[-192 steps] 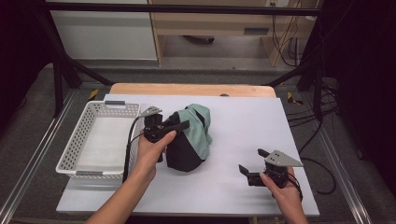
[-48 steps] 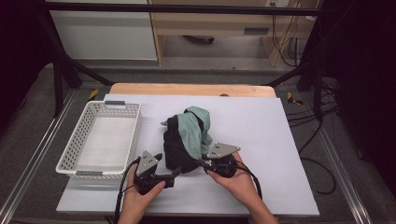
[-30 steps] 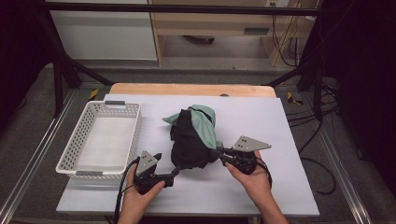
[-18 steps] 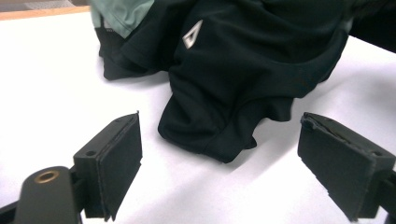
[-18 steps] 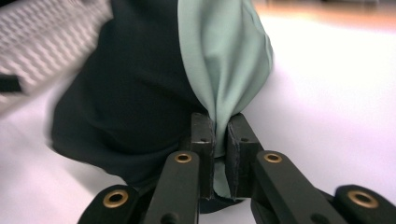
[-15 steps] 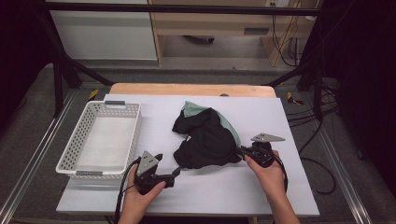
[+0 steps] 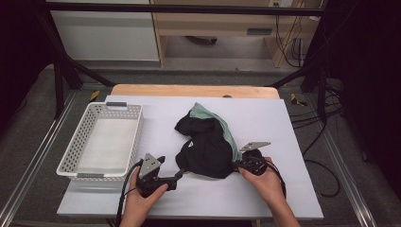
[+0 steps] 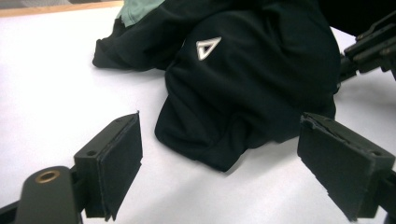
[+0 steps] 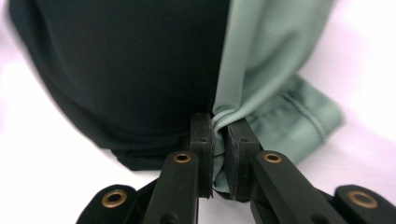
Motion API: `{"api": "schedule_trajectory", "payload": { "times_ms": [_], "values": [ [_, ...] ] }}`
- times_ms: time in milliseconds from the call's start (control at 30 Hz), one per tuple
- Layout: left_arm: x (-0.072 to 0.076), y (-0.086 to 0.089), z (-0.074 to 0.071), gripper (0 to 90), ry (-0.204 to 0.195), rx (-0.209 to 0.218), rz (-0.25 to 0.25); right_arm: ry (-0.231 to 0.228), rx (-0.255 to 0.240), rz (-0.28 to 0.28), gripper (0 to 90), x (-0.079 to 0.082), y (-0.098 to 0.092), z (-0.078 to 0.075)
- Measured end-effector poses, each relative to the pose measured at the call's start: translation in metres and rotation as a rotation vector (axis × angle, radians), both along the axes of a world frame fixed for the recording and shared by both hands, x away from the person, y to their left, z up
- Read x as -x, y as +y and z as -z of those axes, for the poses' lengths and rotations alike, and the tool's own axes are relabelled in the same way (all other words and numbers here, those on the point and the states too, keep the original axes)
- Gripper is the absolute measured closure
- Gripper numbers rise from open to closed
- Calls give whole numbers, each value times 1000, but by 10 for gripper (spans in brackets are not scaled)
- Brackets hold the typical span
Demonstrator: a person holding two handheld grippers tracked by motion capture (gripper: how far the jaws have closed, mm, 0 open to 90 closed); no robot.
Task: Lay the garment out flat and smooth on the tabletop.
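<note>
White plastic basket (image 7: 101, 142), perforated, stands at the left of the table (image 7: 293, 189), about 9 o'clock from the garment (image 7: 208, 146). Left gripper (image 7: 178, 174), at 7 o'clock of the garment, points toward its near hem; its jaws stand wide apart with nothing between the pads. Garment, black with a pale green lining, lies bunched at the table's middle, the green showing along its 12-to-3 o'clock edge. Right gripper (image 7: 235, 164), at 4 o'clock of the garment, has its jaws together, clamped on a fold of the cloth.

Markings: a small white triangular outline logo (image 8: 208, 47) on the black cloth; no lettering can be read. In the high view the logo (image 7: 190, 144) is a mere pale speck.

Left gripper view: the two black pads (image 8: 120, 161) frame the garment's (image 8: 252, 88) rounded black hem, which lies on the table just beyond them, not touching; the other gripper enters at 2 o'clock.

Right gripper view: gripper (image 9: 219, 140) shown close, its pads pinching the green lining right at its seam with the black shell (image 9: 121, 70), the green cloth gathering into pleats at the pads. The stitched green hem lies at 4 o'clock on the white surface.
</note>
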State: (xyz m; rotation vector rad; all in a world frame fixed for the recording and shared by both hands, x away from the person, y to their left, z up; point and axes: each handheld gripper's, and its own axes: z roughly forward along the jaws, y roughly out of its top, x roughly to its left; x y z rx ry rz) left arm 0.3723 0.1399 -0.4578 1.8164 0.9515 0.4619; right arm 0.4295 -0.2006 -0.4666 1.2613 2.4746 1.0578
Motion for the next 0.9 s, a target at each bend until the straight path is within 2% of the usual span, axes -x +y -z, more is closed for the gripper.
{"api": "schedule_trajectory", "payload": {
  "times_ms": [167, 267, 400, 633, 767, 900],
  "values": [
    [-1, 0, 0, 138, 2, -6, 1, 6, 10, -86, 830, 6, 17, 1],
    [-1, 0, 0, 139, -10, -13, -4, -22, 36, -103, 813, 7, 25, 1],
    [0, 0, -1, 138, -21, -24, -9, -35, 28, -90, 731, 5, 20, -2],
    [-1, 1, 0, 128, -16, -30, -15, -95, 18, -61, 523, 4, 5, -14],
    [-2, 0, 1, 127, -12, -31, -16, -147, -9, -32, 424, 5, -4, -20],
    [-3, -1, 2, 128, -11, -40, -22, -197, -65, 17, 319, 5, -4, -32]
  ]
}}
